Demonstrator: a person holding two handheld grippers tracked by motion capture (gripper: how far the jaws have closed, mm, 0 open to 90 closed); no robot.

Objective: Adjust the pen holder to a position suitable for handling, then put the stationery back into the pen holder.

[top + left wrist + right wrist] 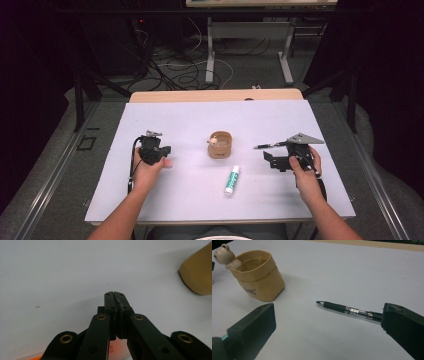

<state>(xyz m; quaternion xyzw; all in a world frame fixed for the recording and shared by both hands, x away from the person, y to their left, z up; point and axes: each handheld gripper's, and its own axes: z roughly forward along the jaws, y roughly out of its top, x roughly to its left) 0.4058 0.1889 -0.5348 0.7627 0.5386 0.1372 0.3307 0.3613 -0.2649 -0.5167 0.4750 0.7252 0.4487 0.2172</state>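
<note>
My left gripper rests low over the left part of the white table, and its jaws are shut with nothing between them. A tan pouch-shaped cup with a small bear figure on its rim stands mid-table, to the right of that gripper. My right gripper is open, with its jaws wide apart and pointing toward the cup. A black pen lies flat on the table ahead of these jaws. The pen's rear end is hidden behind one jaw.
A white and green glue stick lies in front of the cup, nearer the person. The white sheet covers the tabletop, with a wooden edge at the far side. Cables and desk legs lie on the floor beyond.
</note>
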